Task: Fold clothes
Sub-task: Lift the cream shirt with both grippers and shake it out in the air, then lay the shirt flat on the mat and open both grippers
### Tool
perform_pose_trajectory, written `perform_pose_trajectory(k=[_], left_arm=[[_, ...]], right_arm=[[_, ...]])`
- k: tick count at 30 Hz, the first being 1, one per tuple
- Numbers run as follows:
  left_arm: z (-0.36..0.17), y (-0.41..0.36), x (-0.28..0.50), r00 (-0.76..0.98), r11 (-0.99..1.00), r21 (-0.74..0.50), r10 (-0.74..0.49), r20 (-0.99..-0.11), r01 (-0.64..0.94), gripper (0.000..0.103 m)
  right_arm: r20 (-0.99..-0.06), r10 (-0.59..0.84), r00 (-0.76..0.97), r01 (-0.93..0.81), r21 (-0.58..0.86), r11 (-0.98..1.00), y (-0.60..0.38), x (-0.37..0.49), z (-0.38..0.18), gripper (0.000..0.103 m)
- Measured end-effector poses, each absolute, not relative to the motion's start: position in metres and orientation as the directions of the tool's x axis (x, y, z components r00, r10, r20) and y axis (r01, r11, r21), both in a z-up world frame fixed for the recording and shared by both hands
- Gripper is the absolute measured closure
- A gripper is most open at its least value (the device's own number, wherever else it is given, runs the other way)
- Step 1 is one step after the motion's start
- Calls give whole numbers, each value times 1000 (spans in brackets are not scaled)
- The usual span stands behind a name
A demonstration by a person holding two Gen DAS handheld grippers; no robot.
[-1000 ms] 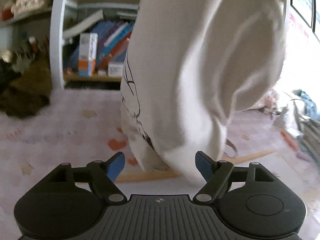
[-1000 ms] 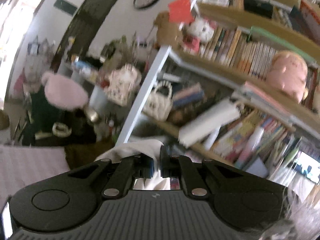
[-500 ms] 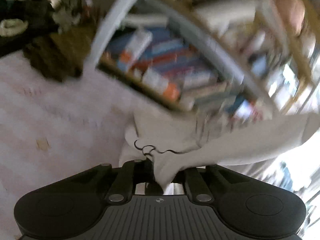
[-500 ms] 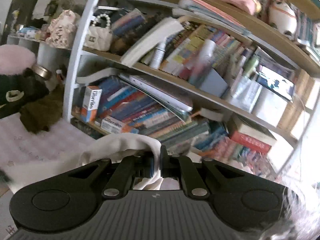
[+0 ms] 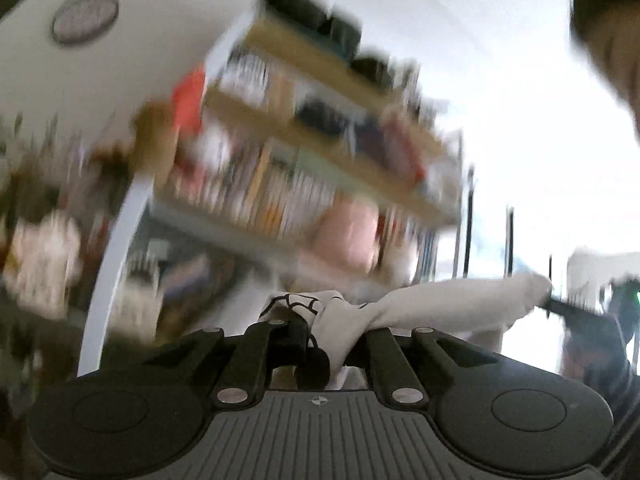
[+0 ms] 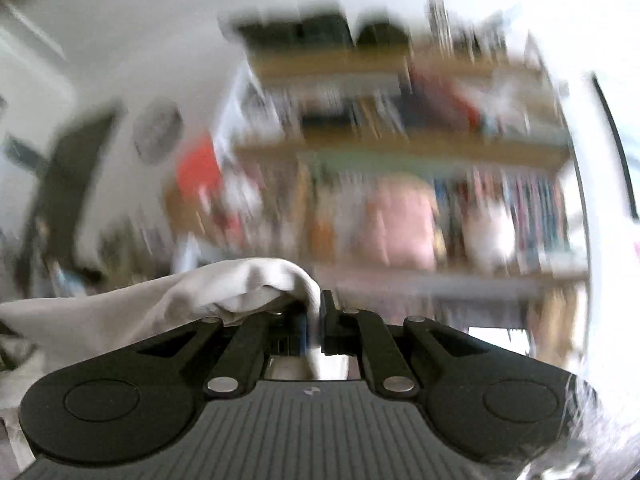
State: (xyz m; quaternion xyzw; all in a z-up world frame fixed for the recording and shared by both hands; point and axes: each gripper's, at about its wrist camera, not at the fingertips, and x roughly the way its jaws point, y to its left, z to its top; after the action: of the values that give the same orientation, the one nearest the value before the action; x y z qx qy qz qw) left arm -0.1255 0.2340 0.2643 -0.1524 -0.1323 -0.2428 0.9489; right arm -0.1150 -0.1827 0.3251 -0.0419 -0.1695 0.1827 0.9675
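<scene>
Both grippers, left (image 5: 320, 332) and right (image 6: 316, 322), pinch the white shirt (image 5: 440, 304) stretched between them, held high before the bookshelf (image 6: 400, 140); each bites only bunched cloth, so a tug may slip 1 corner free.

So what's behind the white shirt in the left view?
Behind the shirt stands a blurred bookshelf with a pink shape. Its lowest part is hidden by cloth and the left gripper.
</scene>
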Motion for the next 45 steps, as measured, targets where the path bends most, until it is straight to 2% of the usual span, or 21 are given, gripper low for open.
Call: perform_pose_trajectory(k=[3, 5, 7, 9, 10, 11, 13, 15, 17, 20, 22, 24, 26, 28, 33, 35, 39, 42, 45], left_arm=[[286, 238, -127, 818, 825, -253, -364, 445, 505, 95], [293, 229, -121, 825, 848, -268, -291, 484, 456, 92], [296, 214, -107, 847, 882, -259, -238, 476, 393, 92], [289, 200, -80, 880, 892, -274, -227, 417, 360, 92], [280, 192, -59, 902, 891, -290, -235, 363, 349, 92], [269, 183, -34, 923, 891, -307, -246, 295, 335, 92], [233, 160, 28, 959, 900, -331, -272, 86, 285, 92], [181, 138, 96, 938, 913, -337, -301, -172, 231, 89], [114, 117, 157, 833, 930, -330, -308, -460, 162, 86], [19, 84, 202, 577, 969, -211, -247, -779, 130, 83], [-13, 74, 186, 535, 973, -175, -228, -814, 149, 80], [-16, 78, 164, 557, 972, -187, -236, -796, 145, 66], [-11, 92, 143, 590, 969, -210, -245, -769, 129, 46], [1, 110, 122, 647, 976, -196, -212, -732, 99, 34], [12, 136, 63, 731, 998, -57, -53, -680, 20, 30], [10, 148, 53, 722, 1000, -26, -20, -692, 2, 30], [3, 171, 31, 686, 998, -20, 25, -727, -58, 30], [1, 179, 22, 671, 997, -12, 45, -740, -80, 30], [4, 181, 17, 677, 996, -2, 57, -734, -87, 30]], right_arm=[[433, 448, 782, -411, -183, 893, -192, -142, 339, 97], [452, 478, 753, -456, -165, 874, -201, -147, 342, 97], [414, 479, 774, -471, -131, 873, -208, -139, 339, 97], [301, 441, 846, -437, -85, 896, -216, -116, 325, 97], [210, 421, 882, -422, -43, 906, -221, -100, 312, 97], [112, 399, 910, -401, 1, 916, -226, -82, 298, 97], [-120, 354, 928, -341, 113, 933, -237, -40, 248, 97], [-334, 311, 890, -266, 176, 948, -243, 0, 183, 97], [-521, 260, 813, -186, 191, 964, -247, 37, 113, 97], [-724, 151, 673, -121, 94, 988, -241, 68, 23, 97], [-763, 124, 635, -114, 65, 991, -240, 72, -5, 97], [-760, 106, 641, -117, 39, 992, -241, 74, -13, 97], [-762, 105, 639, -115, 40, 993, -247, 83, -13, 97], [-770, 102, 630, -116, 37, 993, -251, 96, -16, 96], [-809, 91, 581, -138, 12, 990, -254, 132, -25, 96], [-822, 92, 562, -153, 7, 988, -255, 145, -28, 96], [-805, 60, 590, -60, 29, 998, -274, 179, -30, 96], [-788, -83, 610, 21, -88, 996, -272, 204, -37, 93], [-783, -143, 606, -34, -204, 978, -259, 209, -43, 90]])
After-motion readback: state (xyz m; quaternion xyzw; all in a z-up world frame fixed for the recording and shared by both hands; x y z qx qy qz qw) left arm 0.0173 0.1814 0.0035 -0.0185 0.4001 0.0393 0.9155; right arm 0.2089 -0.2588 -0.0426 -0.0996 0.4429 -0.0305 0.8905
